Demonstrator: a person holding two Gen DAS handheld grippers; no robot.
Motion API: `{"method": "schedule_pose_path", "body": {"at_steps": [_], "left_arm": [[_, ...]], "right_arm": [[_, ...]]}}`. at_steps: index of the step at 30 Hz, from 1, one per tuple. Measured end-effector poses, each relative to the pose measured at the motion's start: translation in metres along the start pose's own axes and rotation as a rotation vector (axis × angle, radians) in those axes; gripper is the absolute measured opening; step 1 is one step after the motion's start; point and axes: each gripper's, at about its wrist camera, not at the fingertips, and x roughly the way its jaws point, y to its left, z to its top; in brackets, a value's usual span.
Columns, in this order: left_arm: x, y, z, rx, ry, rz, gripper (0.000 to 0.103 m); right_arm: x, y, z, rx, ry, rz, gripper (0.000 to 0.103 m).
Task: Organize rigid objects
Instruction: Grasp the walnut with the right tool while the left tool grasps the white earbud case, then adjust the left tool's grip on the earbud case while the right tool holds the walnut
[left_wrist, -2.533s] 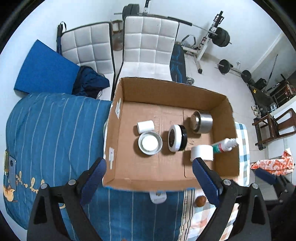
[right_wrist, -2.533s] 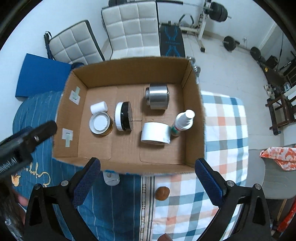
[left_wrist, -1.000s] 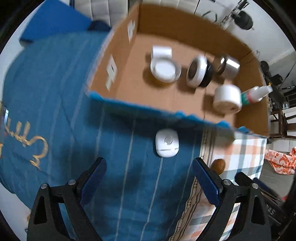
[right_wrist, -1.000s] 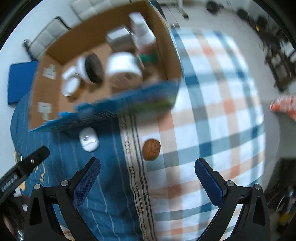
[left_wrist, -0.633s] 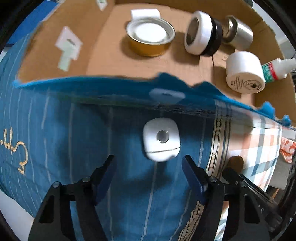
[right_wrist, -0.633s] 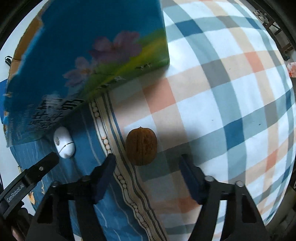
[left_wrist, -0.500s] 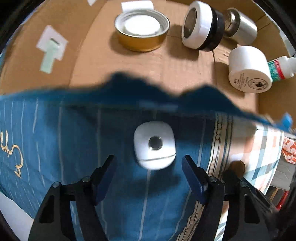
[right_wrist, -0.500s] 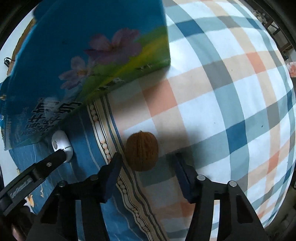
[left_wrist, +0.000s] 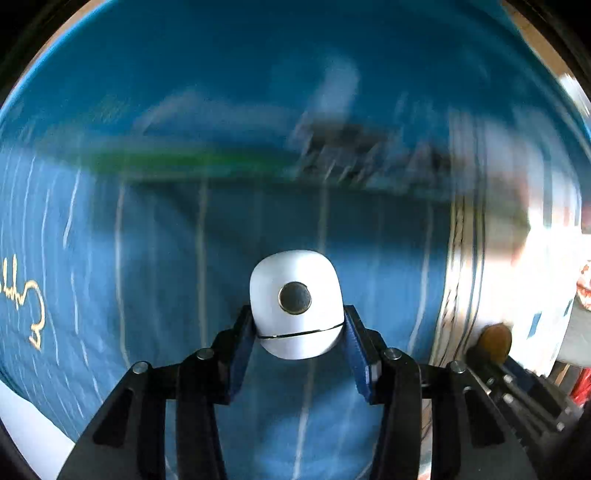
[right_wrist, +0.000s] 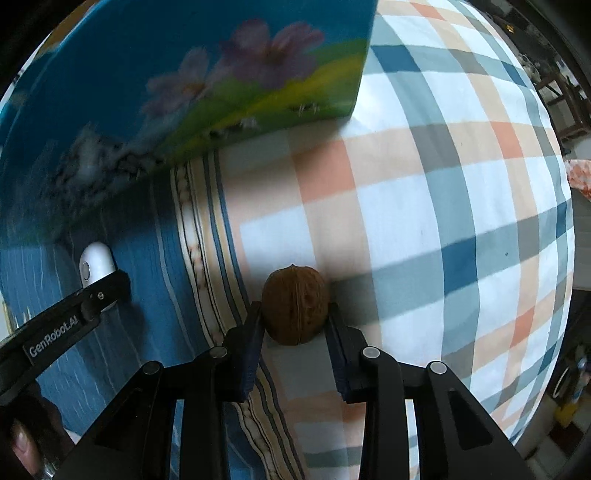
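Since my left fingers (left_wrist: 299, 328) pinch the white gadget (left_wrist: 295, 319) and my right fingers (right_wrist: 294, 325) pinch the walnut (right_wrist: 294, 311), the box (right_wrist: 166, 92) lies straight ahead.

Blue striped and plaid bedding (right_wrist: 443, 206)

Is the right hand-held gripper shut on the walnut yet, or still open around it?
Shut on it: both blue fingers press the walnut, which rests on the checked blanket.

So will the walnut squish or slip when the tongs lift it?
Probably no squishing: the walnut has a hard-looking, ridged shell. Its round sides meet the right tongs only narrowly, so it might twist or pop out, then roll across the checked cloth.
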Motion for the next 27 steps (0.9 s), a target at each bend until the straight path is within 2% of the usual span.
{"method": "schedule_pose_path", "body": {"at_steps": [6, 14, 19, 25, 27], "left_arm": [[0.001, 0.008, -0.042, 0.01, -0.01, 0.019, 0.044], [-0.022, 0.003, -0.079, 0.035, -0.042, -0.016, 0.043], [-0.047, -0.003, -0.09, 0.048, -0.079, -0.04, 0.042], [-0.078, -0.016, -0.078, 0.069, -0.087, -0.068, 0.042], [-0.075, -0.016, -0.076, 0.071, -0.077, -0.064, 0.041]], "right_arm": [[0.007, 0.002, -0.034, -0.059, 0.029, -0.019, 0.035], [0.009, 0.023, -0.071, -0.138, 0.012, -0.06, 0.035], [-0.006, 0.042, -0.076, -0.156, -0.008, -0.033, 0.035], [-0.033, 0.056, -0.091, -0.185, -0.054, -0.007, 0.035], [-0.038, 0.057, -0.093, -0.195, -0.066, -0.017, 0.035]]}}
